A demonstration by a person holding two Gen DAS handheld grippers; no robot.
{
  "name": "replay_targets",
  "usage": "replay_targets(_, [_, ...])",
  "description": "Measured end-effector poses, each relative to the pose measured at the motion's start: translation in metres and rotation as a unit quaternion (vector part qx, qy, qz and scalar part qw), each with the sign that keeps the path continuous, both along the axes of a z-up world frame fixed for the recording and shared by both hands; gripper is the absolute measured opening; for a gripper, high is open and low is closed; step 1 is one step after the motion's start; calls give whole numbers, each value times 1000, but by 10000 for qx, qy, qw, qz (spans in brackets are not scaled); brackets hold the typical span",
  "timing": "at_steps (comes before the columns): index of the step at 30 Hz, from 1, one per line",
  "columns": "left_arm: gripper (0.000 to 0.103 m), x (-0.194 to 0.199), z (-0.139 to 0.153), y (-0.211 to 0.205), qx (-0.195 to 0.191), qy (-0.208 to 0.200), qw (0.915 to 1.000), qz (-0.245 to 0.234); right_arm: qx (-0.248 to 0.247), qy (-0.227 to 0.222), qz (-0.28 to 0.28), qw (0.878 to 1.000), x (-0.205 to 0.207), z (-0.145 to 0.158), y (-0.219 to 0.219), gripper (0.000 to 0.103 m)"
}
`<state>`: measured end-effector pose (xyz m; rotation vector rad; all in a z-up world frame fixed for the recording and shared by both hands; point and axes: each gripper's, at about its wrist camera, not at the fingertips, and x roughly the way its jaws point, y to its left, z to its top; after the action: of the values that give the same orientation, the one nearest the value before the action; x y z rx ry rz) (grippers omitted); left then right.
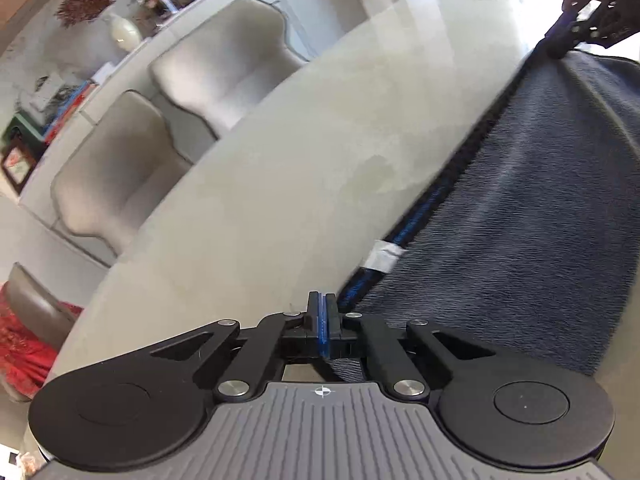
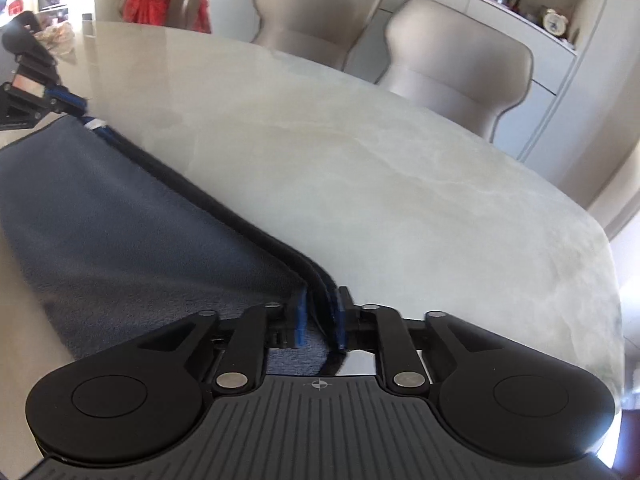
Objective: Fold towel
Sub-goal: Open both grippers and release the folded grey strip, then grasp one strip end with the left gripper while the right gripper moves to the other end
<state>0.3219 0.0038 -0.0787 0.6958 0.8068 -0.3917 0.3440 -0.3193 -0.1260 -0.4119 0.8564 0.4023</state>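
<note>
Towel (image 2: 120, 216) edge between right hand-held gripper (image 2: 322, 322) pads

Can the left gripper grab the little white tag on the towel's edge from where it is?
Probably yes. The small white tag sits on the dark grey-blue fluffy towel's edge just ahead of the left gripper, with nothing between, though its jaws are shut and must open first.

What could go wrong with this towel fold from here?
1. The right tongs stand open around the stacked hem of the towel; lifting now may drop it or catch one layer only.
2. The left tongs look shut beside the towel edge, nothing visibly between them; that corner may stay on the table.
</note>
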Motion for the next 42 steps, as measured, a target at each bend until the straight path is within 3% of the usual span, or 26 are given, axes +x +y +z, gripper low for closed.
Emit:
replay_targets(4, [7,-14,23,4,-445,-164,9989,-32,57,-154,-277,9995,-7,16,-3,30])
replay_targets(8, [9,-38,39,-8,-824,-77,9962,-286,478,-68,117,9988,-38,24,14,30])
replay_targets(12, [10,-74,33,-32,-1034,207,9925,-626,678,196,629,9955,-67,12,42,30])
replay_targets(16, [10,-93,11,-36,-958,563,9929,-420,941,455,400,9937,-78,0,38,30])
replay_targets(20, [23,-87,8,-18,-1124,688,9913,10,1319,680,27,9889,-83,1,10,29])
replay_targets(27, [29,-85,7,0,-996,604,9929,232,1448,867,-179,9855,-92,1,-17,27])
replay_targets(29, [41,-83,6,4,-1001,545,9929,339,1483,908,-223,9845,-94,-1,-18,27])
replay_targets(31, [45,-81,8,7,-994,550,9927,395,1480,941,-257,9842,-95,-1,-18,27])
replay_targets(35, [45,-76,14,14,-1048,550,9920,437,1477,1014,-373,9831,-93,4,-15,29])
replay_targets(38, [44,-66,25,15,-1040,179,9938,362,1315,723,-388,9879,-95,14,-12,36])
replay_targets(42, [44,-36,31,9,-1256,34,9919,199,1301,505,-269,9898,-88,21,-4,41])
